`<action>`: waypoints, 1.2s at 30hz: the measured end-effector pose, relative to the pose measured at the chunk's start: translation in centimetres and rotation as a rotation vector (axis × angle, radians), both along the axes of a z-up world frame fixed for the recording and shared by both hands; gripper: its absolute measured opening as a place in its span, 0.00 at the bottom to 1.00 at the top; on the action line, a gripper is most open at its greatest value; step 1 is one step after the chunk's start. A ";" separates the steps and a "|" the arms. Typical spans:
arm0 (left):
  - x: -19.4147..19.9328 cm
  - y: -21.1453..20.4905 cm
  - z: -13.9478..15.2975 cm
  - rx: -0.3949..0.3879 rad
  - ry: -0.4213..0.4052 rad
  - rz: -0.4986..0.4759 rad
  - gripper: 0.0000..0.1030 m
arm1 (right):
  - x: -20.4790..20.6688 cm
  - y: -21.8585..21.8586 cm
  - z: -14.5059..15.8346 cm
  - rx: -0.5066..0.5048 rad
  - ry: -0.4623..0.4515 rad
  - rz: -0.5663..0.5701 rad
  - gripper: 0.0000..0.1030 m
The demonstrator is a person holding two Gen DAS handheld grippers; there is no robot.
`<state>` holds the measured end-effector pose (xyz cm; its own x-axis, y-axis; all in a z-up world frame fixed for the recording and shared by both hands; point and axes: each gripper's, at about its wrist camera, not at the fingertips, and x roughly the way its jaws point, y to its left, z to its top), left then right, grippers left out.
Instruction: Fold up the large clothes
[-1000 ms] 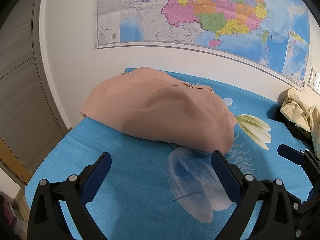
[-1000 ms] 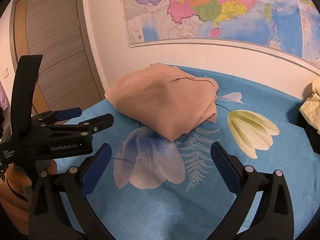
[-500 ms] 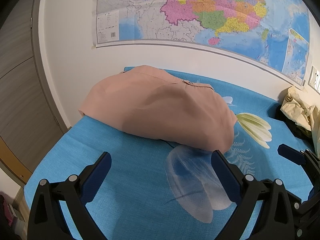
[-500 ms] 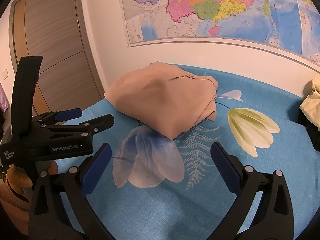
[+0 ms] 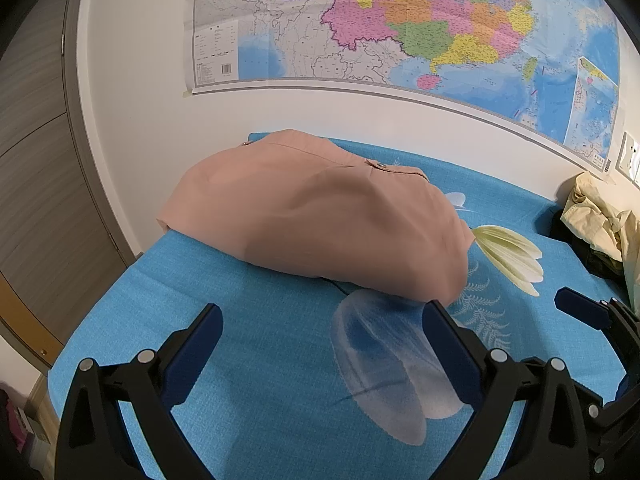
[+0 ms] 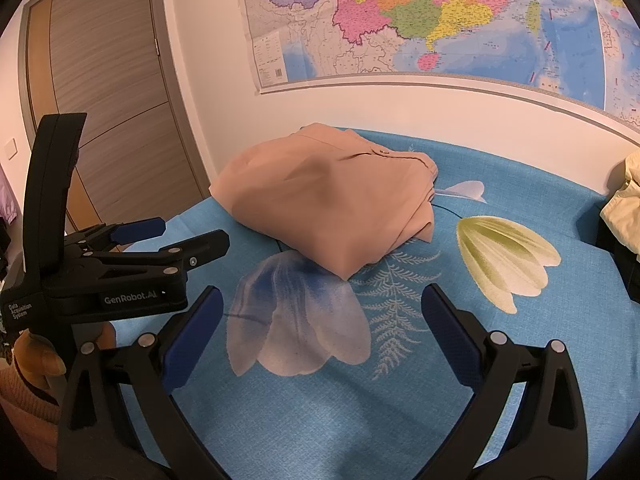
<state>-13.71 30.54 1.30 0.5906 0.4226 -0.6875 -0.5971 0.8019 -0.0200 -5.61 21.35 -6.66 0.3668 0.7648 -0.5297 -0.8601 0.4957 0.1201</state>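
Note:
A pink-beige garment (image 5: 320,216) lies folded into a compact bundle on the blue flowered bed sheet (image 5: 260,360), near the far left corner by the wall. It also shows in the right wrist view (image 6: 332,204). My left gripper (image 5: 322,328) is open and empty, held just short of the bundle's near edge. My right gripper (image 6: 320,308) is open and empty, a little short of the bundle's near corner. The left gripper (image 6: 168,236) shows at the left of the right wrist view; the right gripper's blue fingertip (image 5: 580,310) shows at the right of the left wrist view.
A pile of cream clothes (image 5: 600,216) lies on the bed's far right (image 6: 624,216). A wall map (image 5: 400,32) hangs behind the bed. A wooden door (image 6: 108,92) stands to the left. The bed's left edge (image 5: 104,304) is close to my left gripper.
Both grippers have drifted very slightly; the garment sits a touch lower in both views. Nothing was taken hold of or let go.

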 end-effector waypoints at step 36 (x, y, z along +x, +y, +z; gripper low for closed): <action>-0.1 0.3 -0.3 -0.009 0.009 -0.002 0.93 | 0.0 0.0 0.1 0.002 0.007 0.002 0.95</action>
